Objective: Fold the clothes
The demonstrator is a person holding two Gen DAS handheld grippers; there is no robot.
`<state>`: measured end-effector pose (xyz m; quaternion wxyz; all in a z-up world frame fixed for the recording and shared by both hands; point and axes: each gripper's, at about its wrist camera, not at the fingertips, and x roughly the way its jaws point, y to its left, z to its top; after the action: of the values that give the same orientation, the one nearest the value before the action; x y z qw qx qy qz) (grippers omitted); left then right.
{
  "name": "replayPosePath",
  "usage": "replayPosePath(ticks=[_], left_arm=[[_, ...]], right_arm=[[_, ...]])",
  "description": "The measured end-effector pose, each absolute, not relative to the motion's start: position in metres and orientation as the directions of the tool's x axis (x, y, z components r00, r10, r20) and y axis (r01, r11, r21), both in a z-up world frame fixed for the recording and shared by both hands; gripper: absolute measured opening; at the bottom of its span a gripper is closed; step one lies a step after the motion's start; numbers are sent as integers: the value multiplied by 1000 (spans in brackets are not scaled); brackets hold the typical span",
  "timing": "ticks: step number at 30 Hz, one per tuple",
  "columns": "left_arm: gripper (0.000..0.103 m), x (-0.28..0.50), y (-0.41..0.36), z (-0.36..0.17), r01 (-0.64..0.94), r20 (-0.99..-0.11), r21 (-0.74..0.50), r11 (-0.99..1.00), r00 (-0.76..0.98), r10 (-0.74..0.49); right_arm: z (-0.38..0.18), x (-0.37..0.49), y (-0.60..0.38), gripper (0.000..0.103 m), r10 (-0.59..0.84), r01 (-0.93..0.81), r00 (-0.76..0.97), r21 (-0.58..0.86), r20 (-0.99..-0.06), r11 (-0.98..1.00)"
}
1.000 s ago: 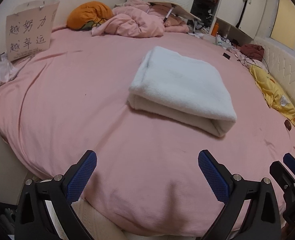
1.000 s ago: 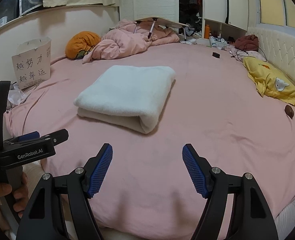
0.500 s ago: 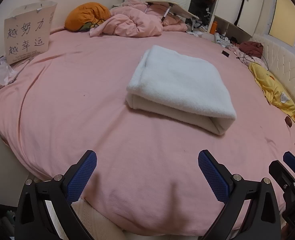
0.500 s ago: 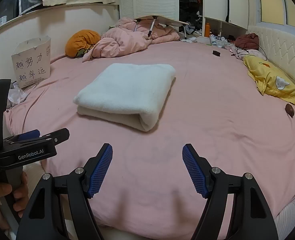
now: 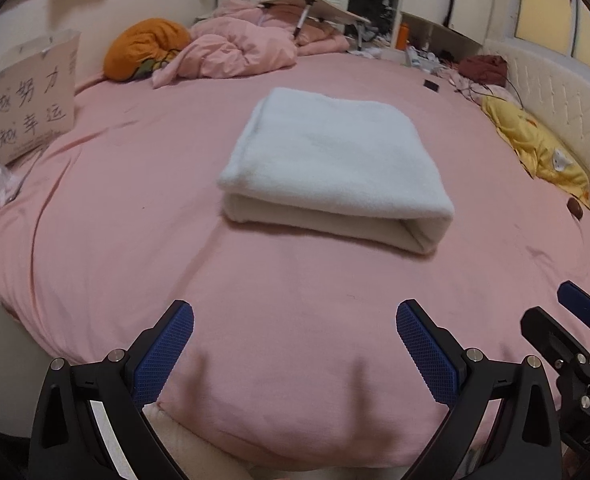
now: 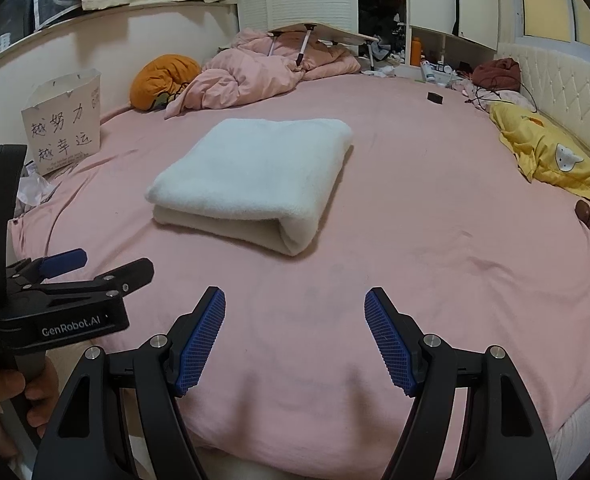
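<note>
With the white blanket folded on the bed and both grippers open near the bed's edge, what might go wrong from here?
1. The folded white blanket looks thick; one pad could slip between layers at its open end and undo the fold.
2. A low pinch might catch the pink sheet too.
3. The left gripper and right gripper sit close together and could collide.

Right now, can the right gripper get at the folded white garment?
Probably yes. The right gripper is open and empty, the folded white garment lies ahead on bare pink sheet, nothing between; the left gripper sits off to the side.
</note>
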<state>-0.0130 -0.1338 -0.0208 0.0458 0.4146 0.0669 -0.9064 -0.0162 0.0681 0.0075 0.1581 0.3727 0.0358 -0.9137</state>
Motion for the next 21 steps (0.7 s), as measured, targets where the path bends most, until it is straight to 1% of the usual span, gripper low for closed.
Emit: replayPosePath(ticks=[8, 13, 21], left_arm=[[102, -16, -126, -24, 146, -774, -58, -988, -632, -48], [103, -13, -124, -22, 161, -751, -39, -986, -656, -77], [103, -16, -125, -23, 146, -754, -45, -988, -654, -62]], right_arm=[[3, -22, 72, 73, -259, 302, -665, 66, -701, -951], [0, -24, 73, 73, -257, 296, -658, 70, -708, -953], [0, -24, 73, 73, -257, 300, -662, 66, -704, -952]])
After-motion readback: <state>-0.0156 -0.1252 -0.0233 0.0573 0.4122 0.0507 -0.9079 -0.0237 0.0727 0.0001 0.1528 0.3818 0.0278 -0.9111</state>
